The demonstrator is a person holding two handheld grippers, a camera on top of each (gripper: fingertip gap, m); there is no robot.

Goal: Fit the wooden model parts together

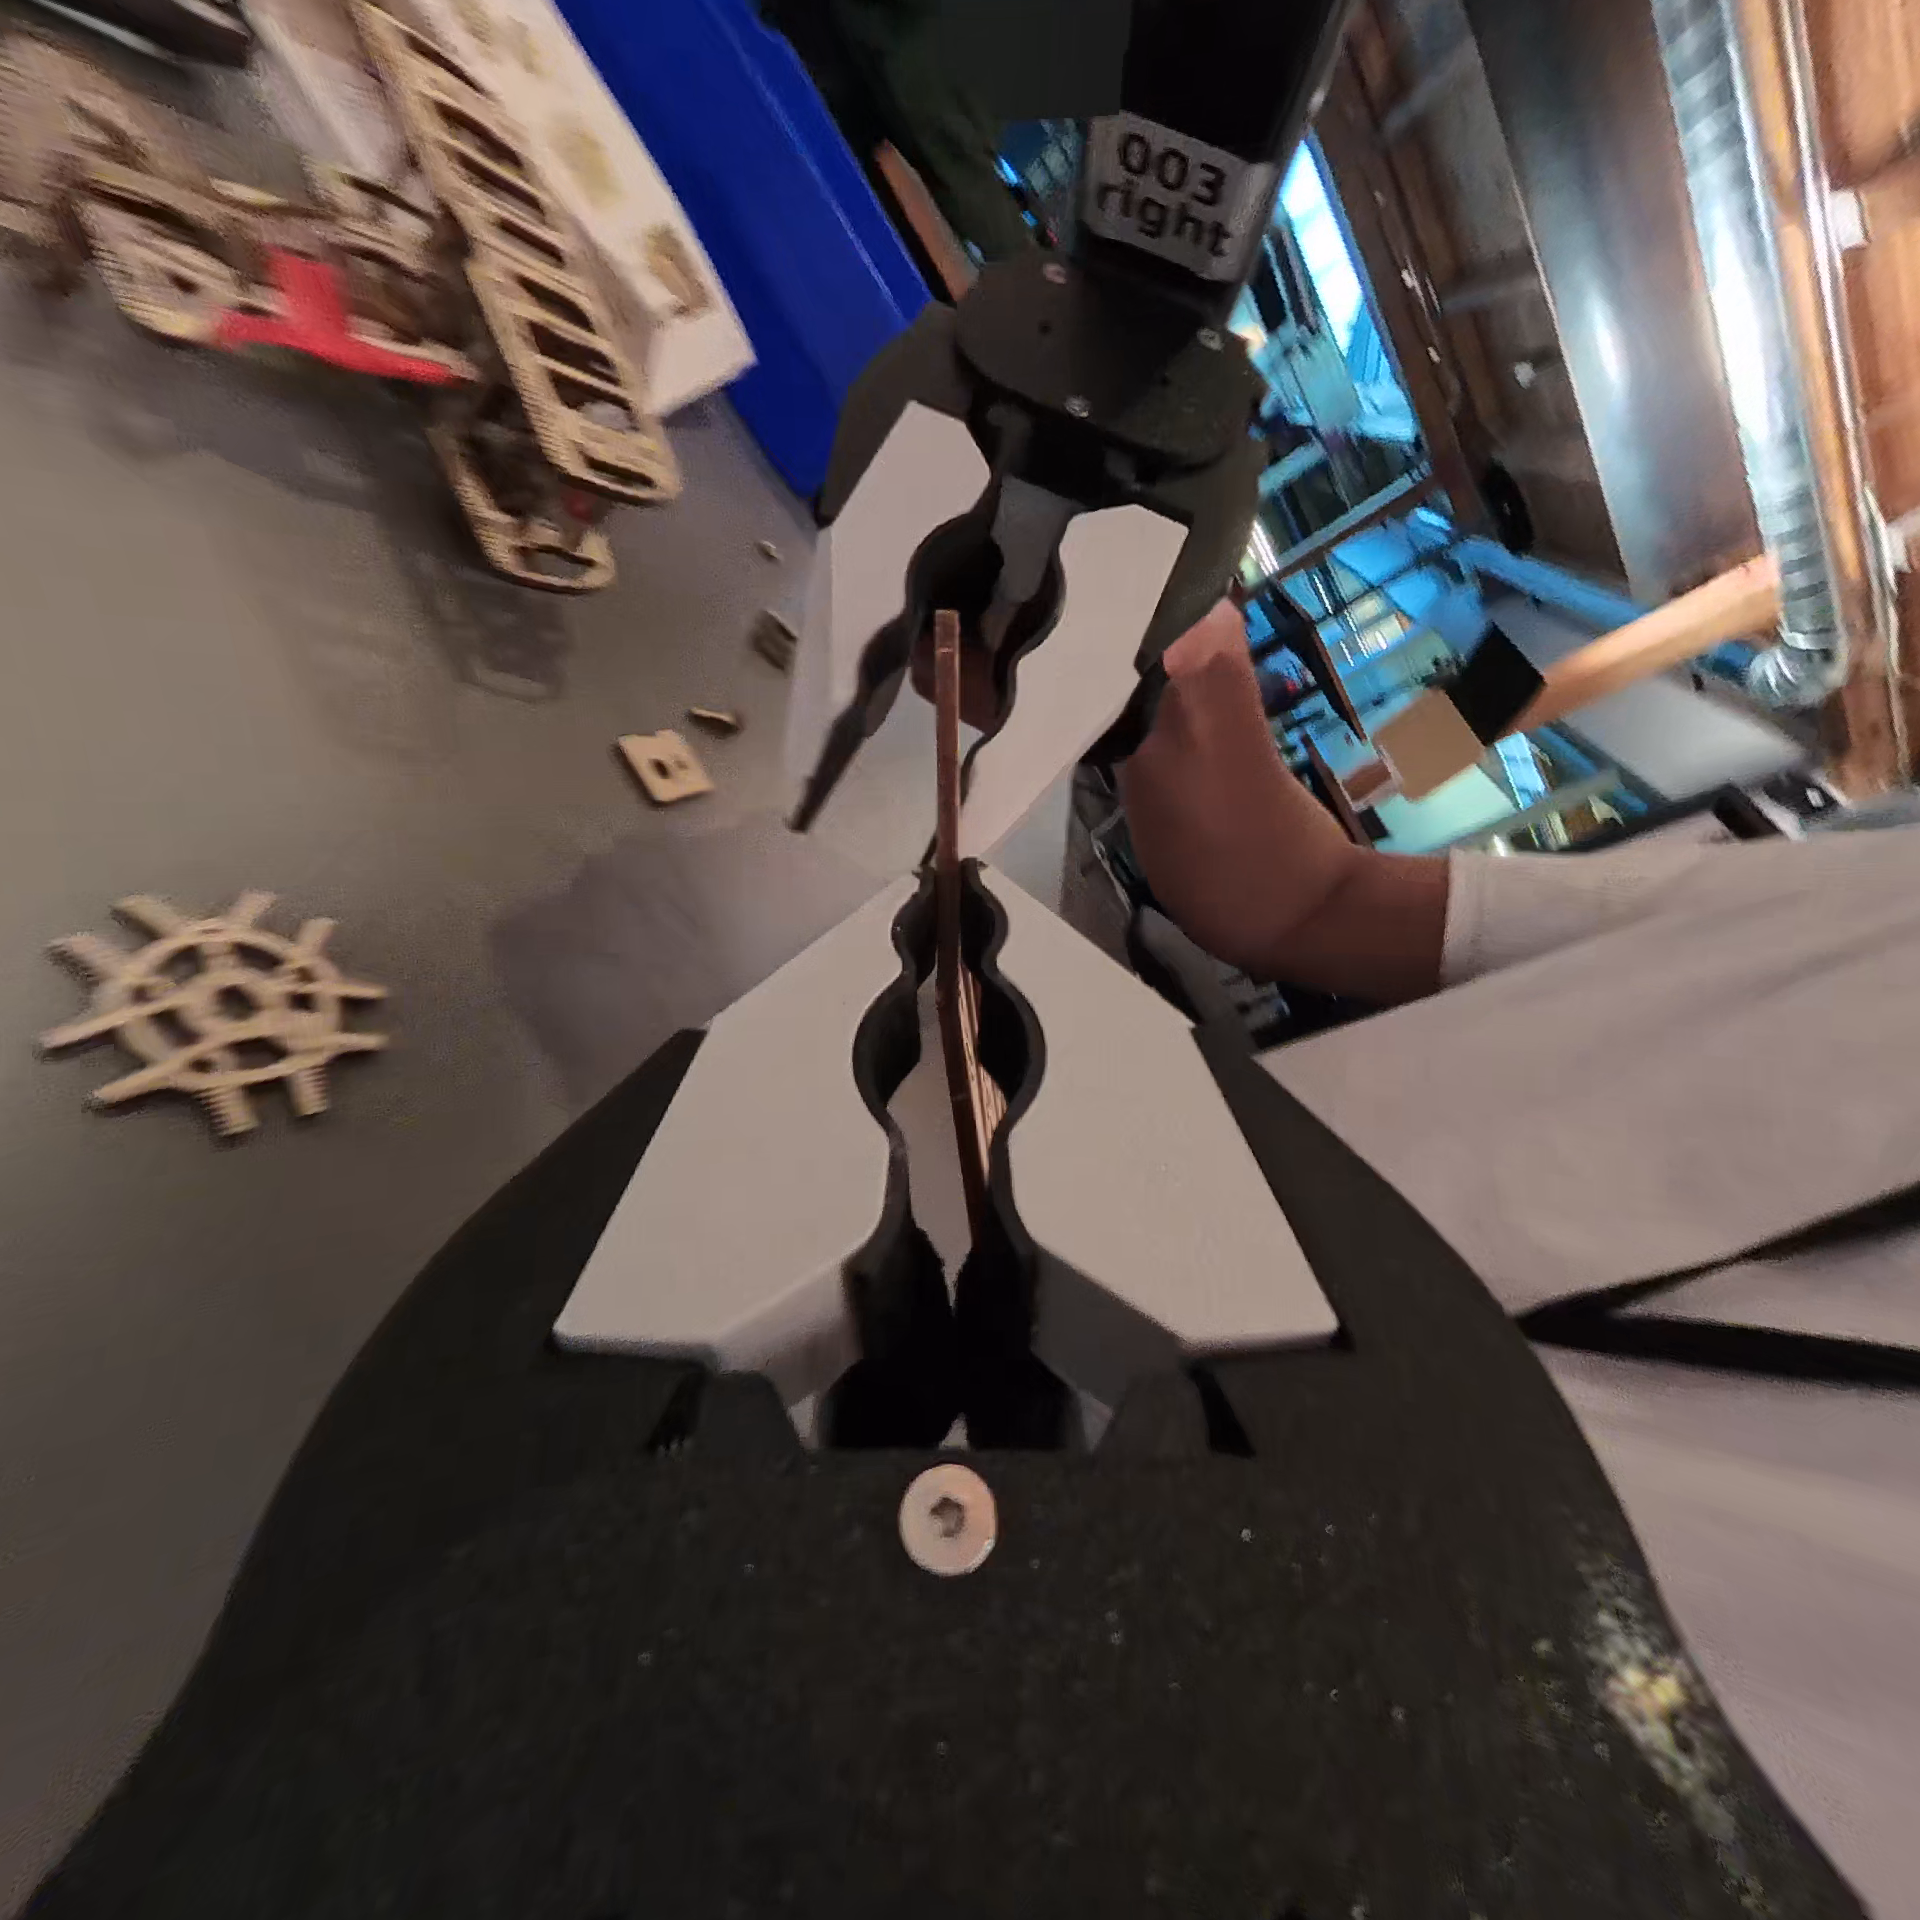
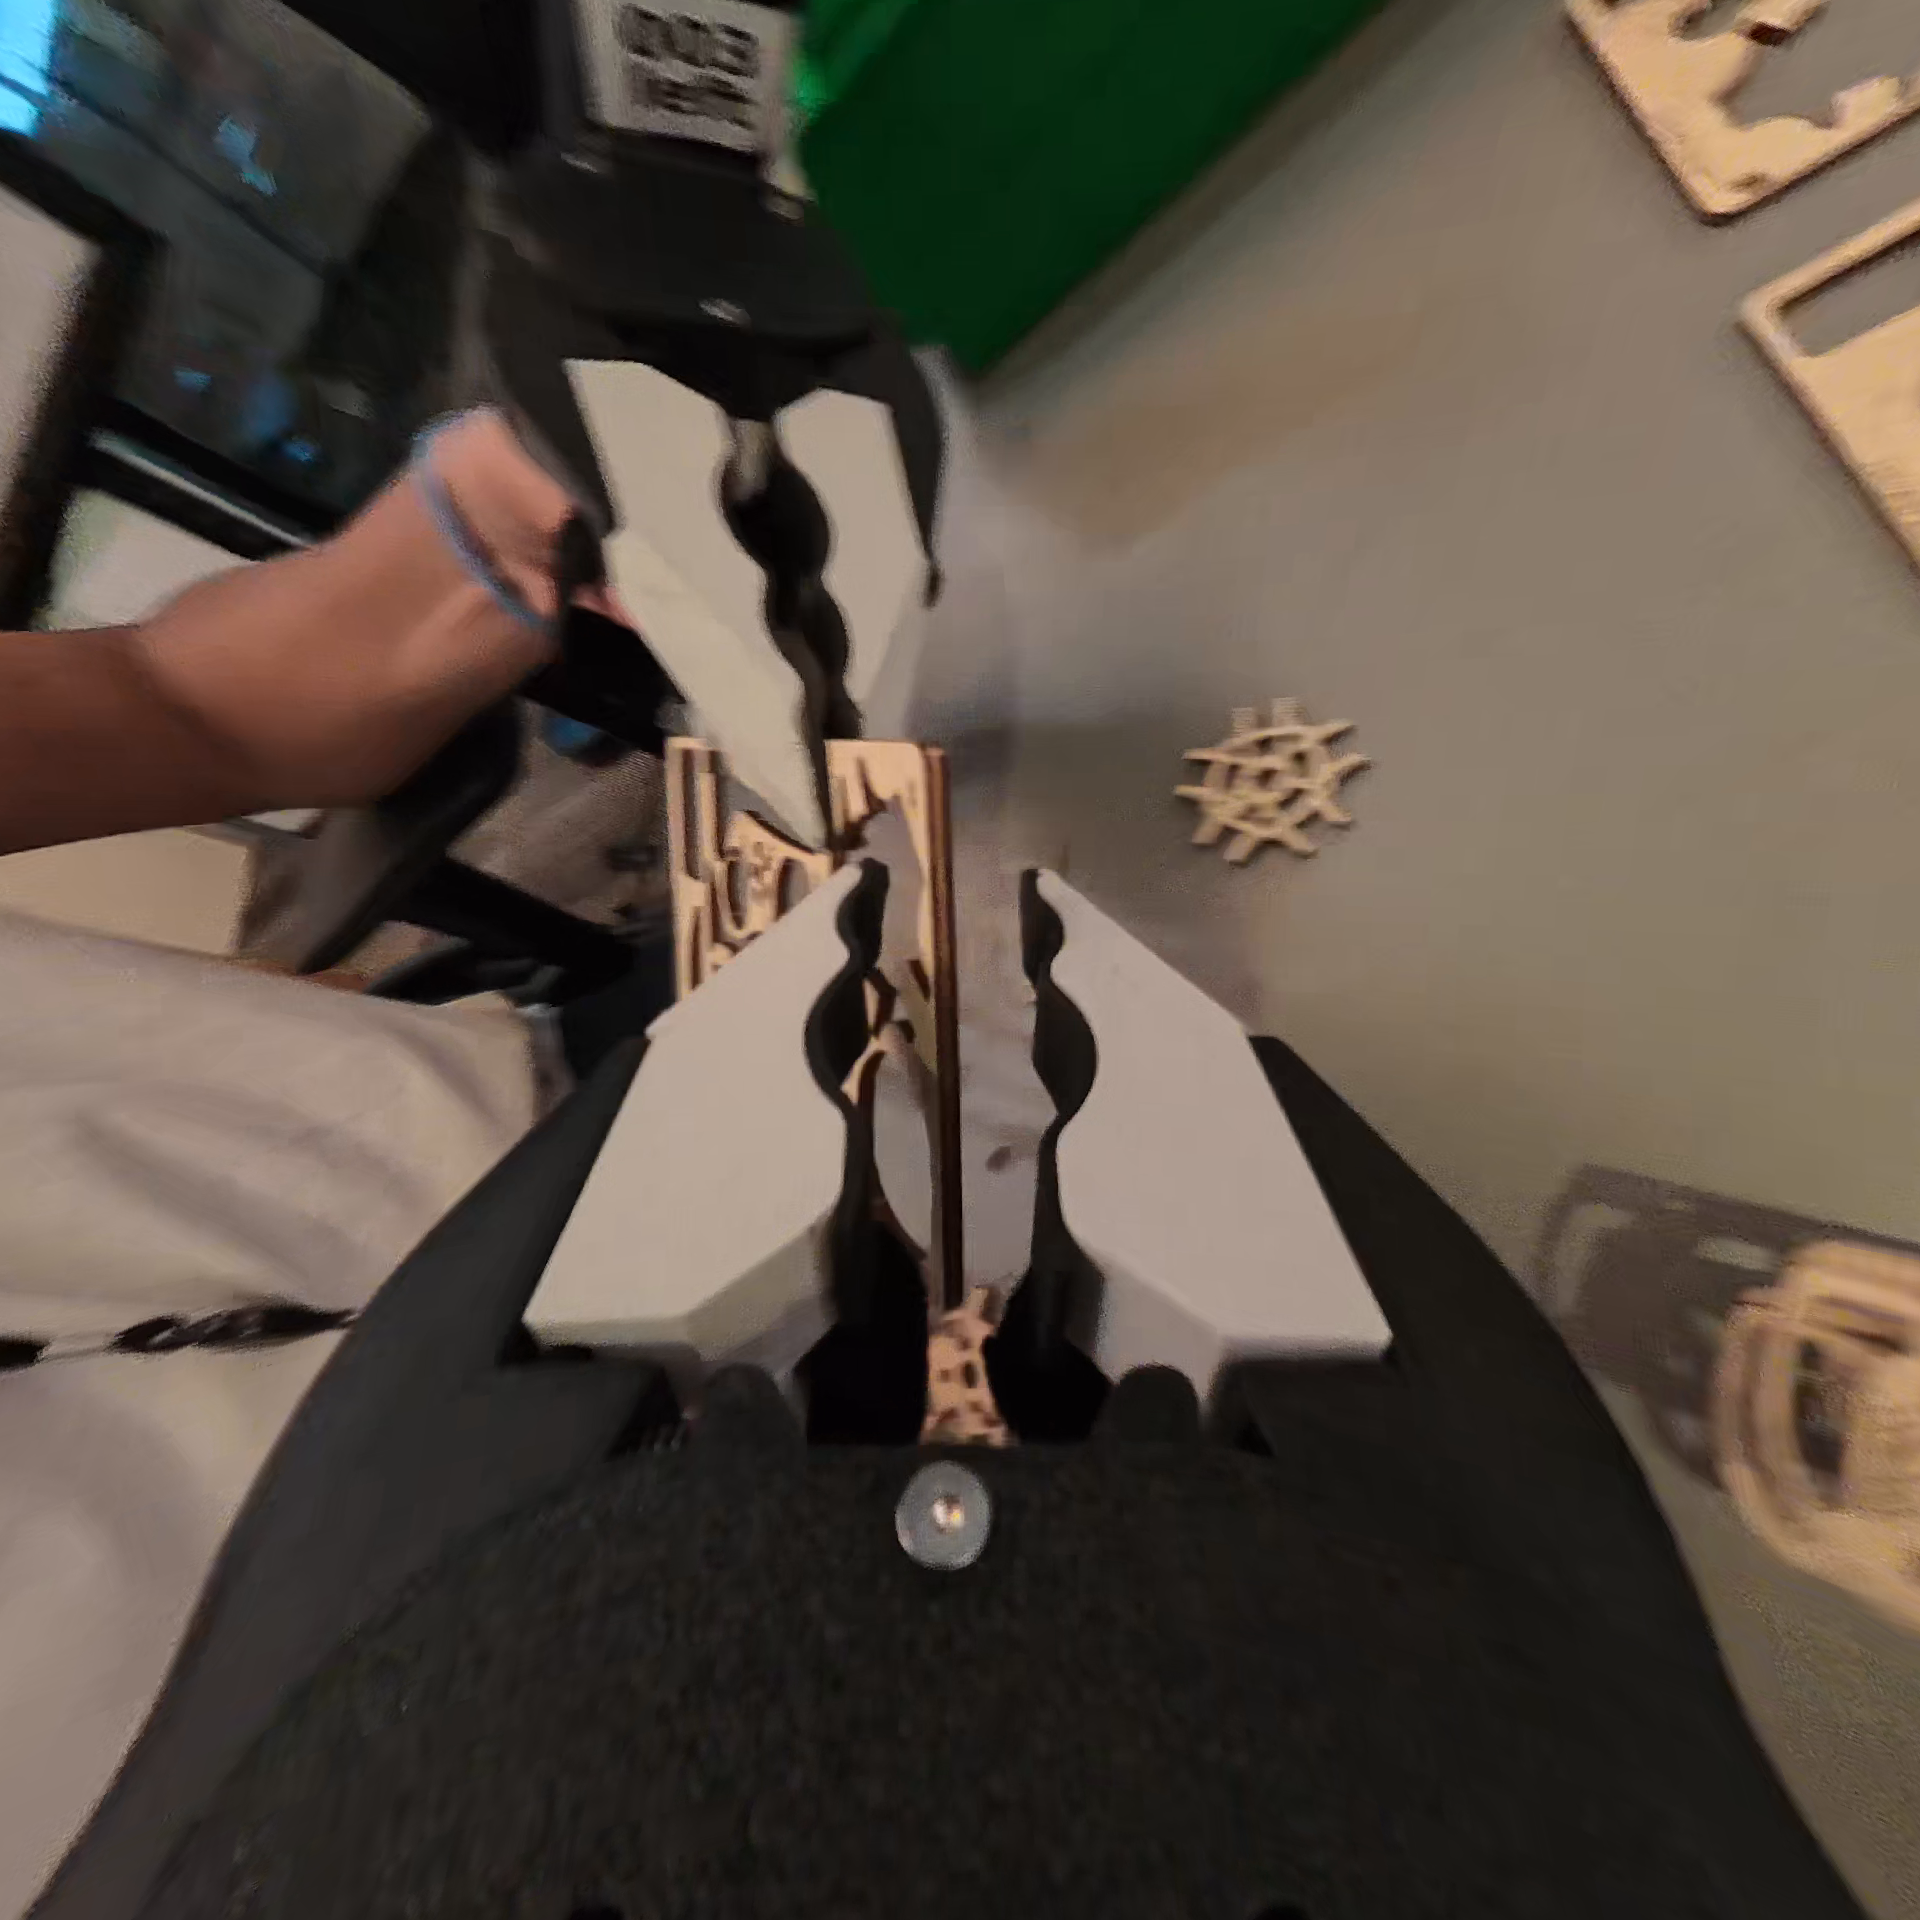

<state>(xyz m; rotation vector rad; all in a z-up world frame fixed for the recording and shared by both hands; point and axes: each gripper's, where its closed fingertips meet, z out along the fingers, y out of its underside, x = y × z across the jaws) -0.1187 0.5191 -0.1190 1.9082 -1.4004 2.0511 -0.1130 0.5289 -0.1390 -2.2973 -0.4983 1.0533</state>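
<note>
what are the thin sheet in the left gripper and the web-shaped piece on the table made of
Thin sheet: looks like laser-cut plywood, pale matt face with cut-outs, dark brown scorched-looking edge. Web-shaped piece: apparently the same pale thin wood, unpainted, cut into crossing spokes and rings; it is too blurred to show grain.

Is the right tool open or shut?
Open: the right tool shows a wide gap between its fingers, with the wooden sheet edge-on between them.

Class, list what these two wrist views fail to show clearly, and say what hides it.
- Thin laser-cut wooden sheet: left wrist view, edge-on; face unseen.
- Its lower part: right wrist view, behind the right gripper fingers.
- Stacked wooden frames: left wrist view, motion-blurred.
</note>
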